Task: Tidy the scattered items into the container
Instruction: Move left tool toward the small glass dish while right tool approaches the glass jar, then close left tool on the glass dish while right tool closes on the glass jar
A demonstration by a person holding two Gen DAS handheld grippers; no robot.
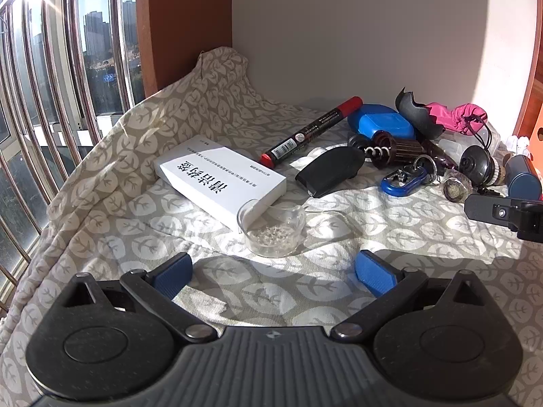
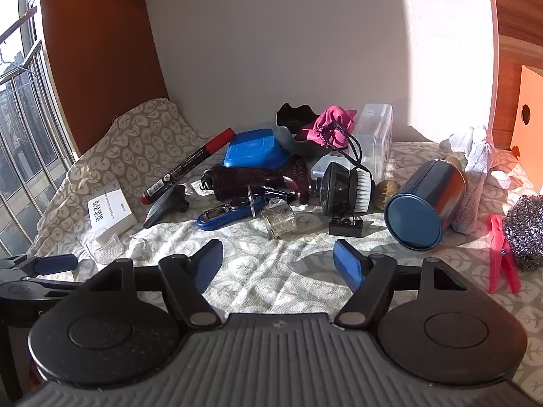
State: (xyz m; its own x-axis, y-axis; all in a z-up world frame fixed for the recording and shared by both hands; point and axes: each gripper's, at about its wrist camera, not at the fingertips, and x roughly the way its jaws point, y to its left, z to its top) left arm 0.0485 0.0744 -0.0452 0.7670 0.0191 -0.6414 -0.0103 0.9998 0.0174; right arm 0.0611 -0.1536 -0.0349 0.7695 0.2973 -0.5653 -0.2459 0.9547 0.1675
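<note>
The scattered items are lying in a loose heap on the leaf-patterned cloth [image 2: 271, 271], and I am taking the blue tin [image 2: 424, 203], tipped on its side, as my marker; left of the blue tin the round brush [image 2: 346, 188] is lying, then a small clear jar [image 2: 280, 220], a blue key-fob [image 2: 230, 212], a brown corkscrew [image 2: 251, 178] and a red-capped marker [image 2: 190, 166] slanting toward the wall; behind these a blue soap box [image 2: 254, 151], a black bowl [image 2: 292, 129] and a pink pouch [image 2: 331, 129] are resting; far to the left a white booklet [image 1: 220, 178] is lying with a clear cup [image 1: 273, 229] touching its near corner; I am holding my right gripper [image 2: 278, 263] part-open over bare cloth, nothing between its fingers; my left gripper [image 1: 273, 274] is standing wide just short of the clear cup, gripping nothing; right of the blue tin a red clothespin [image 2: 502, 264] and a steel scourer [image 2: 526, 230] are lying together.
</note>
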